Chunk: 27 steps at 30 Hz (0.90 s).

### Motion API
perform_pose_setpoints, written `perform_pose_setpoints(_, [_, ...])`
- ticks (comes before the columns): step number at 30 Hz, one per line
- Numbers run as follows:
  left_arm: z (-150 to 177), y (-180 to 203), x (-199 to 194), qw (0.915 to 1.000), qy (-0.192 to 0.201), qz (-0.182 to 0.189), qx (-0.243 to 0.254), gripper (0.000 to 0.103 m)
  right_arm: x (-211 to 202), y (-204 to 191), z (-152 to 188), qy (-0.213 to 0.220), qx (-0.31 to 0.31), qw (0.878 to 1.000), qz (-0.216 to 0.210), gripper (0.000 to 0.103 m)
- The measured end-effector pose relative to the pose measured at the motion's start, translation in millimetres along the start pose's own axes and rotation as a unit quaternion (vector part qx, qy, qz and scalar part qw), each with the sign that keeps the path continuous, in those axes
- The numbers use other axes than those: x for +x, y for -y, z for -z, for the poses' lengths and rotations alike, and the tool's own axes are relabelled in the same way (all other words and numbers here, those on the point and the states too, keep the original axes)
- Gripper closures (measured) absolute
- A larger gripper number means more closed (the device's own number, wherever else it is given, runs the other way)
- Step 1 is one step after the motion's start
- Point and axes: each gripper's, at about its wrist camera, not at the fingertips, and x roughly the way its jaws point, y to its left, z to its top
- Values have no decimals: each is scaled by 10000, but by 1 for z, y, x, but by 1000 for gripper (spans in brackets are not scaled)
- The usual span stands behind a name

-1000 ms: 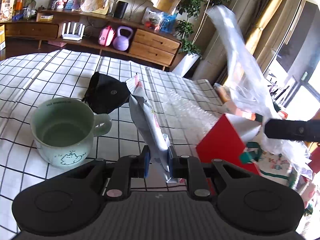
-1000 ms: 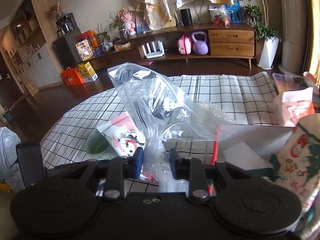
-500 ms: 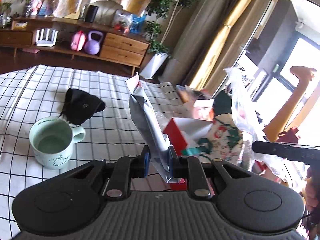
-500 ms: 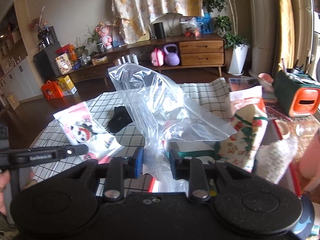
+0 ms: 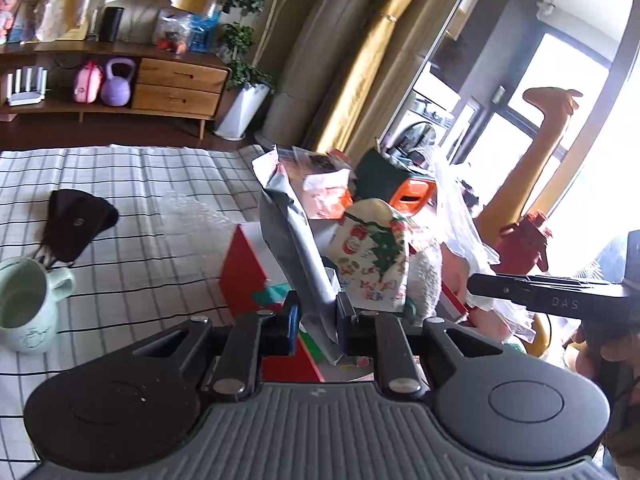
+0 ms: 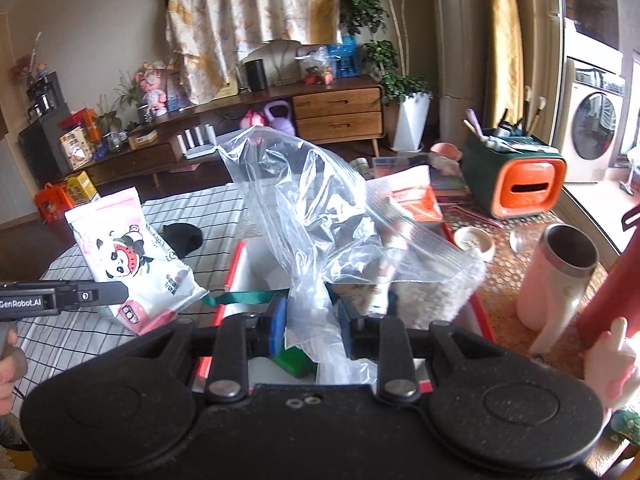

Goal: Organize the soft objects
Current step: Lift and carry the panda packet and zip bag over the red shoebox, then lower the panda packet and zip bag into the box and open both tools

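My left gripper is shut on a soft panda-print packet, silver on its back, held upright above the red-and-white box. The packet's front shows in the right wrist view, left of the box. My right gripper is shut on a clear plastic zip bag held over the box. The bag also shows in the left wrist view. A Christmas-print cloth item and a white fluffy item lie in the box.
A mint-green mug and a black pouch sit on the checked tablecloth. A green-and-orange caddy, a pink tumbler and a small bowl stand right of the box. A red bottle stands nearby.
Both grippers have swung right, from over the tablecloth to above the red box, each keeping its hold. The mug and pouch now lie far left.
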Motion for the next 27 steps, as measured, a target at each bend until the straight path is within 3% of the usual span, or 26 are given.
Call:
perform_pose_setpoints(15, [1,48,79,9930,-914,149,735,85,34,48,11,-255,159,9981,532,76])
perform_pose_setpoints(27, [1,44,129,9882,-1274,-211,825,85,92,51,12,-610,253,9957,648,77])
